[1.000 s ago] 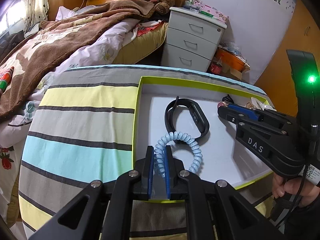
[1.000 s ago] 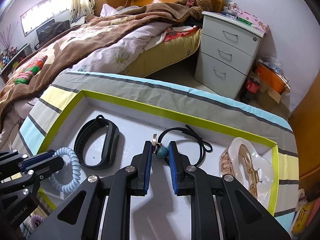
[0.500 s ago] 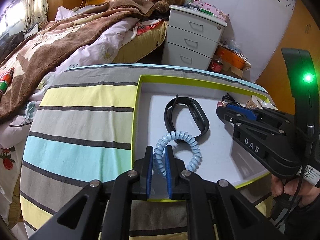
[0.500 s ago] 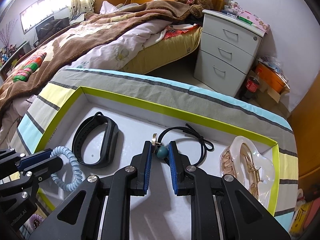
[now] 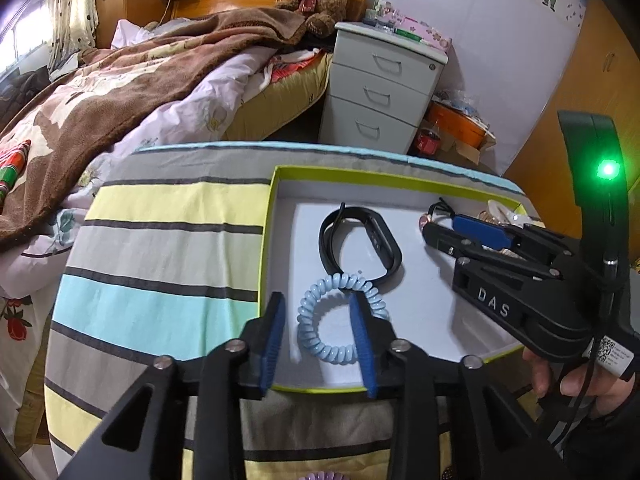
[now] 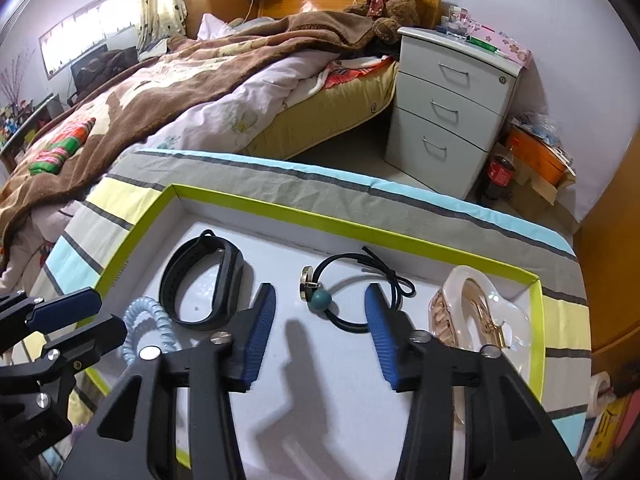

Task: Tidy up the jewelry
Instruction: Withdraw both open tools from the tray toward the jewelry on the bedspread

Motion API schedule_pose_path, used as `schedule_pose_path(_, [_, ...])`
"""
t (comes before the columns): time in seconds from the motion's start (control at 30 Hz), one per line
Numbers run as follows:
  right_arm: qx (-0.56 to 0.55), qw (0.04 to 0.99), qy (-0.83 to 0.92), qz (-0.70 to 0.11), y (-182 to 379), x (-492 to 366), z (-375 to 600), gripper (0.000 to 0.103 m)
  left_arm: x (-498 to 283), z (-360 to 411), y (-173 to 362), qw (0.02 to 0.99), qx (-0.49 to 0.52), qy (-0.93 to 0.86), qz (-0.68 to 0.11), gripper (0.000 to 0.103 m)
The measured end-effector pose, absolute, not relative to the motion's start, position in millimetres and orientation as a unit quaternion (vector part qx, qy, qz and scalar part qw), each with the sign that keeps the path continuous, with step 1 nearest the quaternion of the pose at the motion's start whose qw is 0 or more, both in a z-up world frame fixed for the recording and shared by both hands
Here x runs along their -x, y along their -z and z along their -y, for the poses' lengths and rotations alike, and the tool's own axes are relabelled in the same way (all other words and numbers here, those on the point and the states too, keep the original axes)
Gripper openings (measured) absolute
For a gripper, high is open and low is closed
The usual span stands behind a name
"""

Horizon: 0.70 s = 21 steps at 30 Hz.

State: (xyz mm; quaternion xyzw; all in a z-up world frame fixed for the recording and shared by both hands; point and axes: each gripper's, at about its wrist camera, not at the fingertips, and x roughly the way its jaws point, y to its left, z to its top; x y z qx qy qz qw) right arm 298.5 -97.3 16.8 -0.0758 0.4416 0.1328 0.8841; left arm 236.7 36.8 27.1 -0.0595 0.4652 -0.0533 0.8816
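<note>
A white tray with a lime rim (image 5: 276, 200) sits on a striped cloth. In it lie a pale blue coil hair tie (image 5: 308, 320), a black wristband (image 5: 360, 244), a black hair tie with a teal bead (image 6: 322, 300) and a clear hair claw (image 6: 472, 312). My left gripper (image 5: 318, 320) is opening. The coil's left side rests on the tray floor between its pads, free of them. My right gripper (image 6: 320, 320) is opening too, and the bead lies loose between its pads. The right gripper (image 5: 448, 240) also shows from the side in the left wrist view.
The striped cloth (image 5: 160, 240) covers the table around the tray. A bed with a brown blanket (image 6: 160, 92) and a grey drawer unit (image 6: 448, 108) stand beyond the far edge. A purple coil (image 5: 320, 475) lies at the near edge. A hand (image 5: 560, 376) holds the right gripper.
Both grippers were shut, the left on the blue coil and the right on the teal bead. Both have now spread their jaws, and the coil and bead lie free in the tray.
</note>
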Motion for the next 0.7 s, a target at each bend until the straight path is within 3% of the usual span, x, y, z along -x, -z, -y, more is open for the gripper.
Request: schedule_pose_path(0.7, [0.035,0.903,-0.159,-0.398,-54.5,-207.3,118.2,0.048,-171.1,-55.7,-56.3,0.894,0.073,0.068,-0.437,0.047])
